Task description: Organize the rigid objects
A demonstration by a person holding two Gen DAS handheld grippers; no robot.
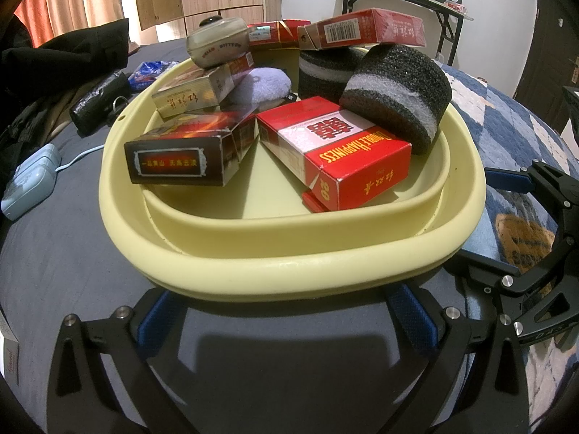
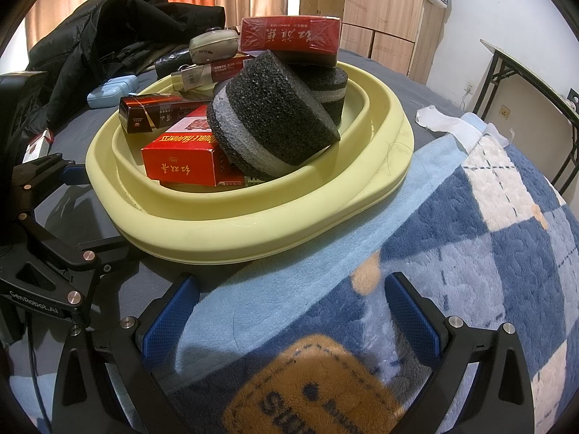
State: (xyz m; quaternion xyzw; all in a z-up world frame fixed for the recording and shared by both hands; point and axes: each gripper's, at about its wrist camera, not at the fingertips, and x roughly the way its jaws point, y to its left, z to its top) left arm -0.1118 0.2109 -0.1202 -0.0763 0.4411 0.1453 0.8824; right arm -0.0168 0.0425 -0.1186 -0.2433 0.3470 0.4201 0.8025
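Left wrist view: yellow basin [image 1: 289, 271] sits straight ahead on the dark bed sheet [image 1: 65, 253], its near rim just beyond the fingertips.
Left gripper [image 1: 286, 320]: jaws spread wide, nothing between them; blue pads flank the rim's near edge.
Contents: red Double Happiness box [image 1: 336, 155] near right, long axis running from far left to near right; dark box [image 1: 188, 152] near left, lying crosswise; two black foam blocks [image 1: 398, 97] far right; a gold box [image 1: 202, 90], a small tin [image 1: 219, 41] and further red boxes behind.
Right gripper in this view [image 1: 481, 217]: at the right edge beside the basin; the span of its jaws cannot be judged from here.

Right wrist view: basin [image 2: 253, 231] lies ahead and to the left, partly resting on the blue plaid blanket [image 2: 470, 235].
Right gripper [image 2: 289, 314]: jaws wide and empty, hovering above the blanket, apart from the rim.
Left gripper in this view [image 2: 76, 209]: at the left edge against the basin's side.

Key relation: the red box points its near end toward the left gripper, which appears the better placed; a grasp across its short side seems likely to suit.
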